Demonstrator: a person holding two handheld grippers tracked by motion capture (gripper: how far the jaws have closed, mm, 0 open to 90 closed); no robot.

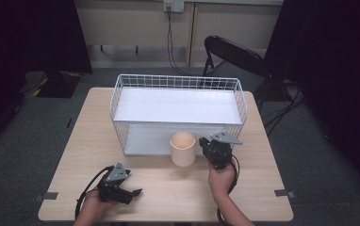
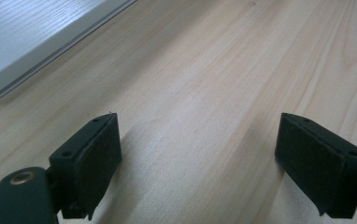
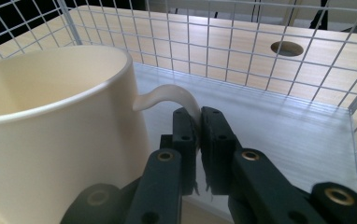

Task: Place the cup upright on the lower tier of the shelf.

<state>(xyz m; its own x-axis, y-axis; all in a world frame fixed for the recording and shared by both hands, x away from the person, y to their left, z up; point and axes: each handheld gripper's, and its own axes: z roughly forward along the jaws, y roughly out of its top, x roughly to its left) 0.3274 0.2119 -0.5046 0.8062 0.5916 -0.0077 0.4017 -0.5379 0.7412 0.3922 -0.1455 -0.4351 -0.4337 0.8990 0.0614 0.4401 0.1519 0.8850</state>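
Note:
A cream mug [image 1: 183,148] stands upright on the wooden table [image 1: 74,155], just in front of the white wire basket [image 1: 178,108]. My right gripper [image 1: 214,151] sits at the mug's right side, shut on the mug's handle [image 3: 174,95]; in the right gripper view the mug [image 3: 50,126] looms at the left and the gripper [image 3: 199,122] pinches the handle's lower end. My left gripper [image 1: 133,192] rests low near the table's front left, open, with bare wood between its jaws [image 2: 197,140].
The wire basket has a white shelf on top and a white base plate [image 2: 22,42] beneath. A black folding chair [image 1: 234,59] stands behind the table. Bare tabletop lies left of the basket and along the front edge.

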